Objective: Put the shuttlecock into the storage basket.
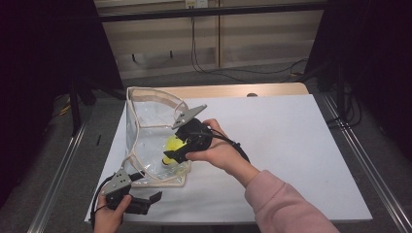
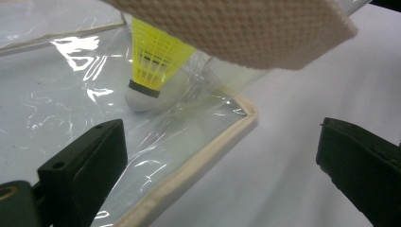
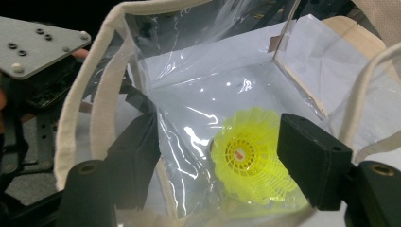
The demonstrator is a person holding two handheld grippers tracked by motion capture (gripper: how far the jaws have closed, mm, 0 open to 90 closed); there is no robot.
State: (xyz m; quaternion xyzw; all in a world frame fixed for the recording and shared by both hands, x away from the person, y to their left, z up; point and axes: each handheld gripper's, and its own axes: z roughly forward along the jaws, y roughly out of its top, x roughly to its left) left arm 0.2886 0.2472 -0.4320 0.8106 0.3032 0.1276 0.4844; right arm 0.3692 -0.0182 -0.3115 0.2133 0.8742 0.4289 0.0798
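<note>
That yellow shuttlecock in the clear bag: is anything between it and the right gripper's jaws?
Nothing visible. The right gripper reaches in through the clear bag's open top with jaws apart, and the yellow shuttlecock stands on its cork between them, uncovered.

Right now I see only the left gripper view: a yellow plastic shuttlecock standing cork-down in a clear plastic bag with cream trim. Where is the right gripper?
Observer: The right gripper hangs at the bag's open mouth, above the shuttlecock.
Operator: Gripping it?
Observer: No. Its jaws stand open, one either side of the yellow skirt.
Operator: Is the bag upright?
Observer: Yes, it stands mouth-up on the white table.
</note>
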